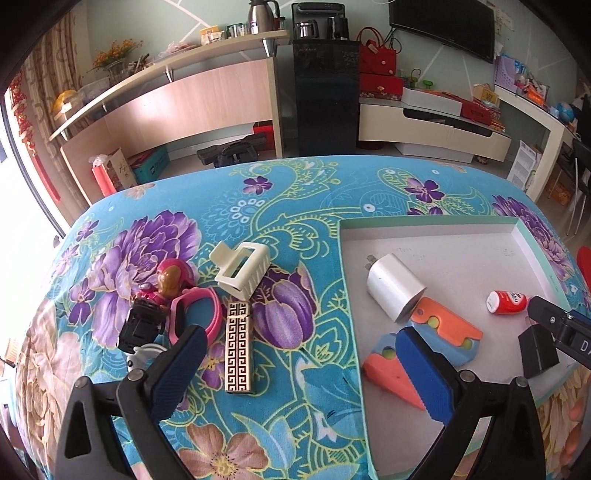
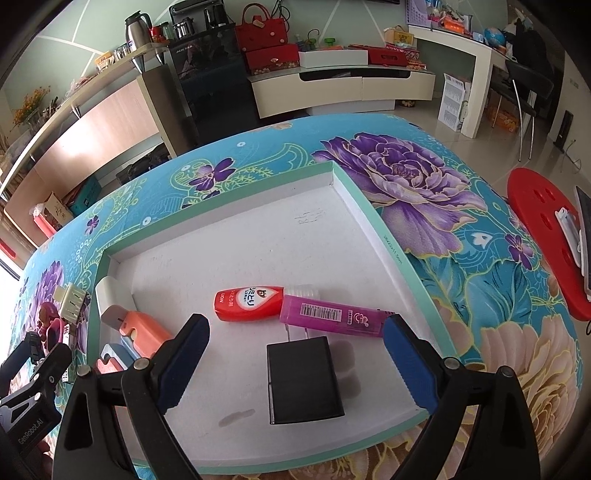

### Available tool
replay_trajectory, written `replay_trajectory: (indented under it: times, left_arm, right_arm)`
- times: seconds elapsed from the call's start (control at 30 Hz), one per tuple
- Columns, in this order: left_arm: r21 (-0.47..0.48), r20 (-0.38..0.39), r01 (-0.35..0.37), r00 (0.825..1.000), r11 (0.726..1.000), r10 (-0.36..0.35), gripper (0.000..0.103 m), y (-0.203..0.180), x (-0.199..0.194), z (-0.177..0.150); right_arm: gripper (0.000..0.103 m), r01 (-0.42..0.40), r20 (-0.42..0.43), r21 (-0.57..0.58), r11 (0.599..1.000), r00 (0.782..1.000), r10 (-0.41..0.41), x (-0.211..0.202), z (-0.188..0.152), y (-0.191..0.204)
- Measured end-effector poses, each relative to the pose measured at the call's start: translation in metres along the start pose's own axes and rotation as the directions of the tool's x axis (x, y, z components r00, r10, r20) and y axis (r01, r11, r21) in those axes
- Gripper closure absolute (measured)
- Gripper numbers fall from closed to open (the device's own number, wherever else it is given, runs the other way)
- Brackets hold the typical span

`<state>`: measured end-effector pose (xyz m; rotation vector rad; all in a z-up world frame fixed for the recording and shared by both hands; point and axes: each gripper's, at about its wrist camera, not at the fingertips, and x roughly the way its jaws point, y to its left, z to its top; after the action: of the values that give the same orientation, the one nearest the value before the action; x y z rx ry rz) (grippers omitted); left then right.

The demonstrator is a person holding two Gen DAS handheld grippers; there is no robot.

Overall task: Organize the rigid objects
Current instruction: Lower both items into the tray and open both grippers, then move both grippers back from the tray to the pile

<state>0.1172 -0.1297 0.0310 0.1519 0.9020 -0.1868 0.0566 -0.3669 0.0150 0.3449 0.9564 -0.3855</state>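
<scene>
Floral tablecloth (image 1: 280, 192), white tray (image 2: 351, 192); shelves (image 1: 207, 55), television (image 1: 443, 26)

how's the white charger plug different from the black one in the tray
The white charger is blocky, lies tilted and touches the orange and blue toy. The black charger is flatter, lies flat and stands alone between the right gripper's open fingers. Both have metal prongs and sit in the tray.

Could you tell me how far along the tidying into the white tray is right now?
Done: the white charger, red bottle, pink lighter and black adapter lie in the tray. In hand: nothing; both grippers are open. Left: hair claw, patterned lighter, toy figure.
</scene>
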Motion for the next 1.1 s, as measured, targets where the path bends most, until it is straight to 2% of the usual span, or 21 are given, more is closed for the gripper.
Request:
replay_trajectory:
  times: [0.1, 0.23, 0.33, 0.53, 0.83, 1.1]
  left_arm:
    - [-0.036, -0.004, -0.036, 0.999, 0.999, 0.036, 0.0, 0.016, 0.0, 0.001]
    - [-0.096, -0.006, -0.102, 0.995, 0.99, 0.102, 0.0, 0.044, -0.003, 0.001]
    - [-0.142, -0.009, -0.152, 0.988, 0.978, 0.152, 0.0, 0.068, -0.008, -0.001]
    - [-0.218, -0.023, -0.238, 0.971, 0.947, 0.239, 0.0, 0.11, -0.016, -0.007]
    - [-0.268, -0.047, -0.268, 0.963, 0.925, 0.265, 0.0, 0.145, -0.022, -0.017]
    - [-0.331, -0.067, -0.242, 0.97, 0.912, 0.232, 0.0, 0.176, -0.025, -0.027]
  right_arm:
    - [0.008, -0.01, 0.012, -0.02, 1.0, 1.0, 0.01, -0.006, 0.001, 0.011]
    - [0.008, -0.066, 0.042, -0.054, 0.996, 0.997, 0.069, -0.018, 0.002, 0.034]
    - [0.008, -0.11, 0.053, -0.095, 0.989, 0.992, 0.115, -0.024, 0.001, 0.055]
    - [0.008, -0.143, 0.051, -0.165, 0.976, 0.987, 0.153, -0.029, -0.006, 0.09]
    - [0.008, -0.213, 0.006, -0.223, 0.951, 0.976, 0.22, -0.028, -0.021, 0.138]
    - [0.008, -0.255, -0.038, -0.343, 0.904, 0.966, 0.257, -0.027, -0.043, 0.188]
